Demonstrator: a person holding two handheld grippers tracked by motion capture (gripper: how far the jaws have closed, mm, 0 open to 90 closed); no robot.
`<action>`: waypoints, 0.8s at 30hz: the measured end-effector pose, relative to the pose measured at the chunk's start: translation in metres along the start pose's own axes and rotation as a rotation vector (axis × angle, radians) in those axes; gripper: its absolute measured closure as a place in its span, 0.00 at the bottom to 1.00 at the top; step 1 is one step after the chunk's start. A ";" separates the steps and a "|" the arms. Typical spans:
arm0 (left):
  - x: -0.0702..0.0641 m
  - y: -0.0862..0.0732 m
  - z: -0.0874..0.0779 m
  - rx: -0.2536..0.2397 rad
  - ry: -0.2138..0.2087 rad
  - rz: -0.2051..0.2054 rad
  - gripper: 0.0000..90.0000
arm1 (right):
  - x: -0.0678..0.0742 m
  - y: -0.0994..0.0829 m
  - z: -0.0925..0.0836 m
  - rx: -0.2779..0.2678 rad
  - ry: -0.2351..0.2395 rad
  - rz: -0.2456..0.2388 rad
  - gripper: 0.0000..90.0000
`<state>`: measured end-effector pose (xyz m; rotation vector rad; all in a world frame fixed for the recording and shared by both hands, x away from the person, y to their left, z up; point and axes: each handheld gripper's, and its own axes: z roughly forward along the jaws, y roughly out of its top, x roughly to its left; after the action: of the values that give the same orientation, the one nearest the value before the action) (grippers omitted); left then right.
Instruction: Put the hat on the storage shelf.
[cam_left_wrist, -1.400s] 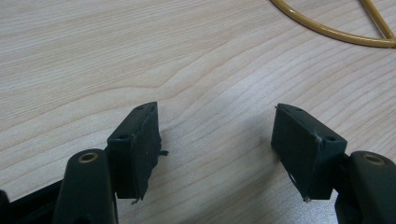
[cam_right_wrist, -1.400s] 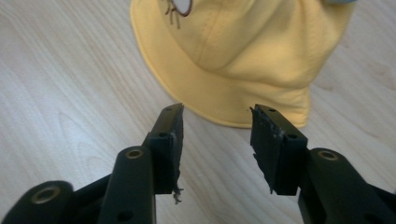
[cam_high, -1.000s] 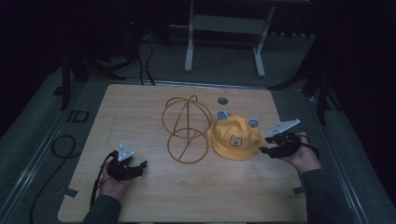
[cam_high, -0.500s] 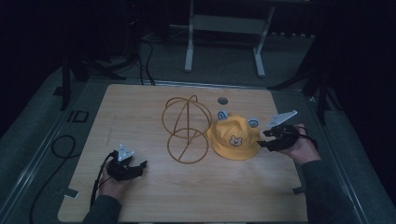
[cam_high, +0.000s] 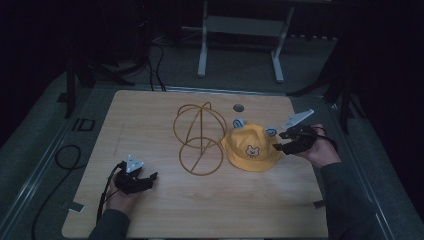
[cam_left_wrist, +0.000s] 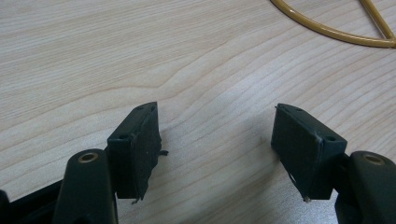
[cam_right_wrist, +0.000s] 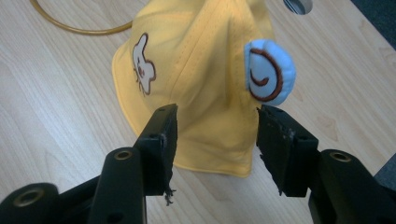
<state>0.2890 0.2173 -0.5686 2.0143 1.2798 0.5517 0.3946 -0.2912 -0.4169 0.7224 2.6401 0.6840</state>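
A yellow child's hat (cam_high: 250, 147) with a bear patch and two blue ears lies right of centre on the wooden table (cam_high: 150, 115). My right gripper (cam_high: 278, 142) hovers at the hat's right edge, tilted down toward it. In the right gripper view the hat (cam_right_wrist: 201, 70) lies beyond the jaws of the right gripper (cam_right_wrist: 217, 112), which stand apart and press on nothing; one blue ear (cam_right_wrist: 270, 72) is just past the right jaw. A gold wire stand (cam_high: 200, 137) stands left of the hat. My left gripper (cam_high: 149, 179) rests open on bare wood near the front left, its jaws (cam_left_wrist: 217, 109) wide apart.
A round cable hole (cam_high: 238, 107) sits in the tabletop behind the hat. The stand's base ring (cam_left_wrist: 327, 32) curves past the top right of the left gripper view. A metal frame on legs (cam_high: 240, 40) stands on the floor behind the table. Cables lie at the left.
My right gripper has risen a little and drifted toward the hat's far right side. The hat, the stand and the left gripper have stayed put.
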 end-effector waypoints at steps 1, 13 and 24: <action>0.000 0.000 0.000 0.000 0.000 0.000 0.36 | 0.000 0.000 0.000 0.000 0.000 0.000 0.53; 0.000 0.000 0.000 0.000 0.000 0.000 0.36 | -0.003 0.021 0.002 0.031 0.000 -0.037 0.51; 0.000 0.000 0.000 0.000 0.000 0.000 0.36 | -0.004 0.038 0.006 0.051 0.004 -0.061 0.50</action>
<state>0.2890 0.2173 -0.5686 2.0139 1.2802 0.5519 0.4148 -0.2625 -0.4017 0.6515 2.6807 0.6040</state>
